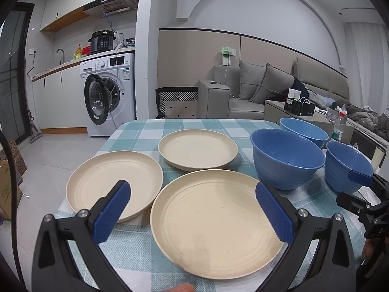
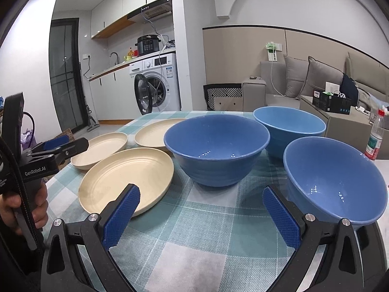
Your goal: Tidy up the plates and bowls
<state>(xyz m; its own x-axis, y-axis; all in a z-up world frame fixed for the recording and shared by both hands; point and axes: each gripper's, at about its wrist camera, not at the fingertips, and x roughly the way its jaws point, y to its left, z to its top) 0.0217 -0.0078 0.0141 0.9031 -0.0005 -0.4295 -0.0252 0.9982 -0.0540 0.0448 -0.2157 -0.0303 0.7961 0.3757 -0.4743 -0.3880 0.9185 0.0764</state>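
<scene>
Washing machine (image 1: pixel 109 92) door open, grey sofa (image 1: pixel 255 90), water bottle (image 2: pixel 374 138) beside table, checked cloth (image 2: pixel 194 231)

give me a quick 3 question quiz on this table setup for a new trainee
1. Count: how many cream plates and how many blue bowls stand on the checked tablecloth?
2. True or false: the left gripper is shut on the nearest plate.
3. Pick one: the nearest bowl to the right gripper lies A) beyond its right finger, B) beyond its left finger, C) stacked in another bowl.

Key
1. Three plates, three bowls, none stacked.
2. False. Its fingers are spread wide and hold nothing.
3. A.
</scene>
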